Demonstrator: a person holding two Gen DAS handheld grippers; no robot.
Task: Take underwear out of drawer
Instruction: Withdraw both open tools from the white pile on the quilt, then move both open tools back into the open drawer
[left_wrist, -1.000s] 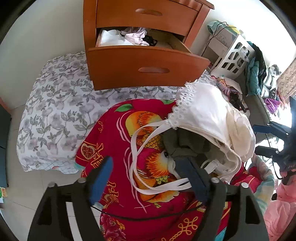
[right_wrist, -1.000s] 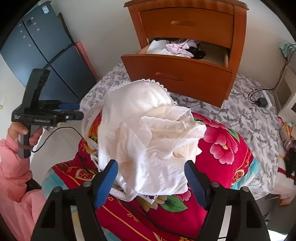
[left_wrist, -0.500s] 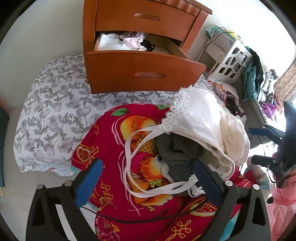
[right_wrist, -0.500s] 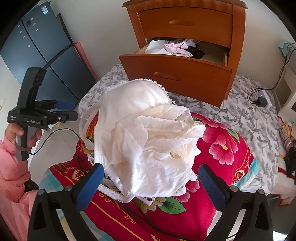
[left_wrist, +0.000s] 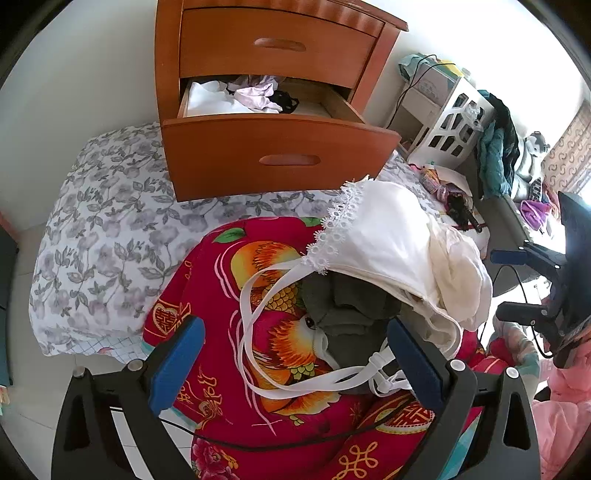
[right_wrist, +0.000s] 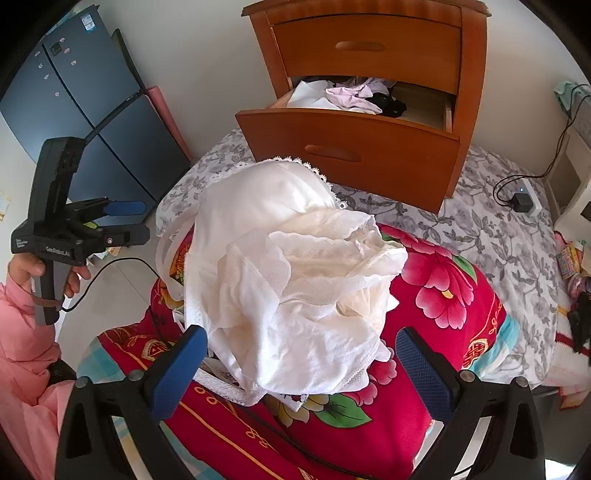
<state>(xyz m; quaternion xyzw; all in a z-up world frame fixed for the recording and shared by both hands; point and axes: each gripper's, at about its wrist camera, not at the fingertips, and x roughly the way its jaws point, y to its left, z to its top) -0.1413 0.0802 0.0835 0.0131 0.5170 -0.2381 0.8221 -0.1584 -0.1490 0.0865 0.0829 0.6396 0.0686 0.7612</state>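
Observation:
A pile of underwear lies on the red flowered quilt (left_wrist: 258, 373): a white lace-edged bra (left_wrist: 376, 236) on top, a grey garment (left_wrist: 347, 306) under it, and loose white straps. From the right wrist view the pile (right_wrist: 288, 277) shows as crumpled white fabric. My left gripper (left_wrist: 295, 354) is open just short of the pile's near side, with nothing between its pads. My right gripper (right_wrist: 301, 369) is open too, its blue pads on either side of the pile's near edge. The open wooden drawer (left_wrist: 280, 155) behind holds white, lilac and black garments (left_wrist: 251, 98).
The nightstand (right_wrist: 369, 44) stands on a grey floral sheet (left_wrist: 103, 221). A white basket (left_wrist: 454, 122) and heaped clothes sit at the right. A dark blue cabinet (right_wrist: 92, 103) stands at the left. A charger with its cable (right_wrist: 521, 201) lies on the sheet. A pink sleeve (right_wrist: 22, 332) holds the left gripper (right_wrist: 136, 221).
Both grippers have opened wider and drawn back a little from the pile. The underwear stays on the quilt, free of both.

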